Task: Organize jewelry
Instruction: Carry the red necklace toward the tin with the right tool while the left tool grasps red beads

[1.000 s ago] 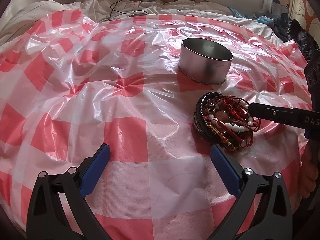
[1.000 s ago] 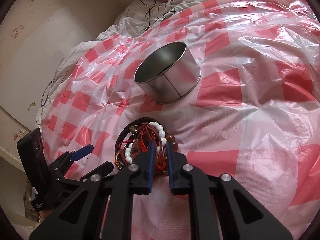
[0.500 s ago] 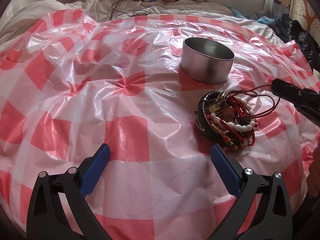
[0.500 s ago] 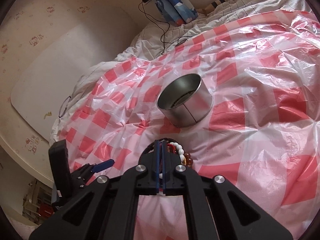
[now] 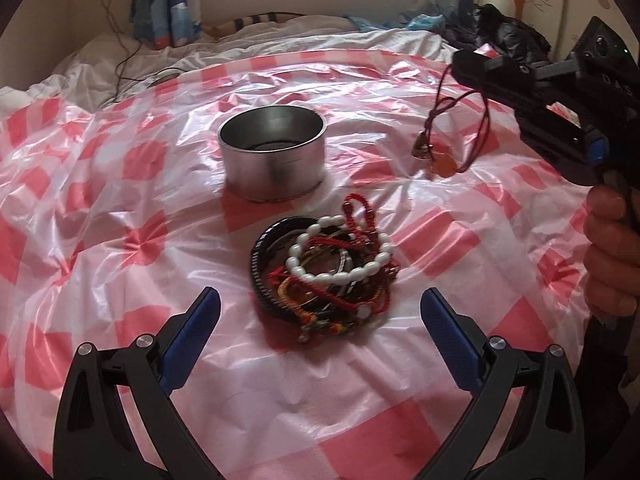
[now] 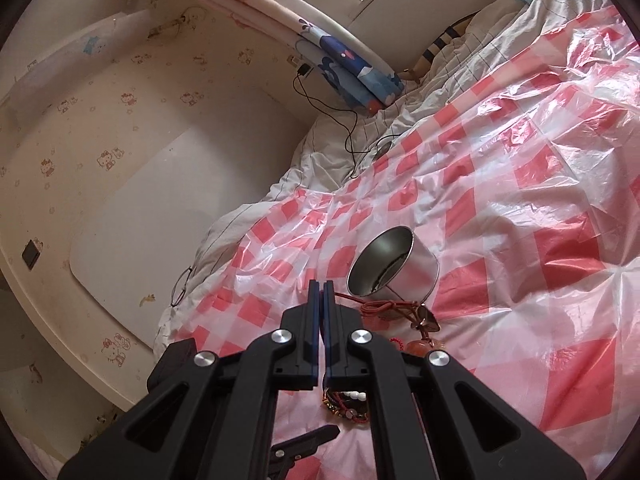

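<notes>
A tangled pile of bracelets [image 5: 324, 272] with white beads, red cords and black bands lies on the red-checked plastic sheet [image 5: 120, 240]. A round metal tin [image 5: 272, 152] stands open just behind it. My right gripper [image 6: 322, 292] is shut on a dark red cord necklace [image 5: 444, 136] with a pendant and holds it in the air, right of the tin [image 6: 394, 268]. The necklace [image 6: 400, 312] dangles below its fingers. My left gripper [image 5: 320, 312] is open and empty, low in front of the pile.
The sheet covers a bed with a white duvet [image 5: 120, 64]. A black cable [image 6: 344, 132] and blue patterned cloth [image 6: 352, 68] lie at the head. Glasses [image 6: 182, 286] rest at the bed's edge. Dark clothes [image 5: 500, 24] sit at the far right.
My right gripper shut on the red cord necklace, pulled it out of the pile and lifted it up and away. The left gripper moved right, facing the pile.
</notes>
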A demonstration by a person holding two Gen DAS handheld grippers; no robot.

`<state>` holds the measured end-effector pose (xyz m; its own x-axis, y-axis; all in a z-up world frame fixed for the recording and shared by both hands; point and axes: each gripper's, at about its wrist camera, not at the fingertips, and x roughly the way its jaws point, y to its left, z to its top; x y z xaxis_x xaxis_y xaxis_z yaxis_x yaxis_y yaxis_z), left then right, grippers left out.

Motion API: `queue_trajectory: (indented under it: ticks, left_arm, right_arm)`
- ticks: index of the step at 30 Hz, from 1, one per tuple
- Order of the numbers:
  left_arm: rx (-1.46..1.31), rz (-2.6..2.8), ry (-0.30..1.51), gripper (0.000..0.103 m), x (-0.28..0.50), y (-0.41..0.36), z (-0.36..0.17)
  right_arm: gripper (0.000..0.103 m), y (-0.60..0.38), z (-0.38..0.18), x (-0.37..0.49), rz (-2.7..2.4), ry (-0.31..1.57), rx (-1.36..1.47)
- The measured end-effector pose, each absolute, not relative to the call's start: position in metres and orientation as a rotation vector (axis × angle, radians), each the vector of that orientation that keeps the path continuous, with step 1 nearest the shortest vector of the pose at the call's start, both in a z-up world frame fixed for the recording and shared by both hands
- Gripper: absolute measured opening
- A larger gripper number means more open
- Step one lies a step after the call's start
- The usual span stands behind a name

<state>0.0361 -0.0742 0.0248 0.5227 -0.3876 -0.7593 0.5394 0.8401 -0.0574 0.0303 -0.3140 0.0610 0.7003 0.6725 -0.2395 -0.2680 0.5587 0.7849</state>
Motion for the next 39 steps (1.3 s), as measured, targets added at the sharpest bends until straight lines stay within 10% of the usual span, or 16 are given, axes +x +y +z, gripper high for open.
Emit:
queue_trajectory:
  ticks: [8,20,29,39]
  left_arm:
    - [0.134,-0.667,0.914,0.093,0.079,-0.117,0.025]
    - [0.078,-0.705,0.968,0.029,0.107,-0.116,0.006]
    - [0.232,-0.762,0.935,0.007,0.098,-0.126,0.007]
    - [0.175,-0.81,0.923,0.007,0.096,-0.117,0.023]
  right_arm:
    - [0.003,-0.322,0.055,0.034,0.568,0.569,0.839]
    - [0.003,-0.321,0.054,0.035,0.575,0.565,0.846]
    - [0.003,-0.321,0.053,0.035,0.569,0.567,0.851]
    - [0.003,-0.321,0.053,0.036,0.57,0.565,0.85]
